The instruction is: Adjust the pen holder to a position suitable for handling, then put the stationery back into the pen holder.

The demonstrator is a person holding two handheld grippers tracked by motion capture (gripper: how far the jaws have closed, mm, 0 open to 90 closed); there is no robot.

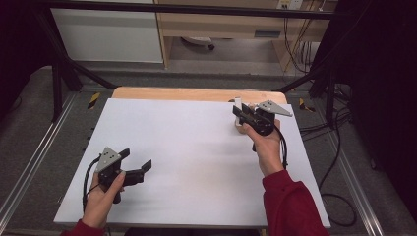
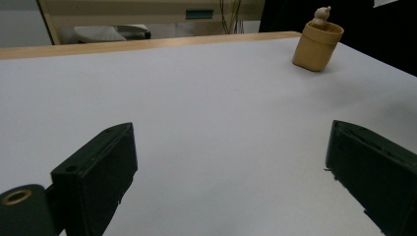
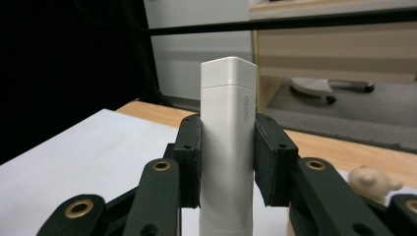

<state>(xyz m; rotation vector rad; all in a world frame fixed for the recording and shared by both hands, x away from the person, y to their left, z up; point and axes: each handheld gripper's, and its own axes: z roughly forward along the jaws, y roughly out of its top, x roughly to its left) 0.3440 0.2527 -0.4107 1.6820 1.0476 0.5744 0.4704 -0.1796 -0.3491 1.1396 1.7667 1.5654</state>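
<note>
My right gripper (image 1: 244,116) is at the far right of the white table top (image 1: 196,162), shut on a white, square-edged tube (image 1: 238,104). In the right gripper view the tube (image 3: 228,147) stands upright, and both black pads (image 3: 189,157) press on its sides. A beige cup (image 2: 317,46) with a small beige figure (image 2: 322,14) in it stands on the table near that gripper. The figure's head (image 3: 373,183) peeks up beside the right jaw. My left gripper (image 1: 137,160) rests low at the near left, open, with nothing between its jaws (image 2: 231,162).
The white top lies on a wooden table whose far edge (image 1: 196,93) shows. Black frame posts (image 1: 56,83) stand at both far corners, and cables (image 1: 334,147) lie on the floor to the right. A wooden cabinet (image 1: 221,24) stands behind.
</note>
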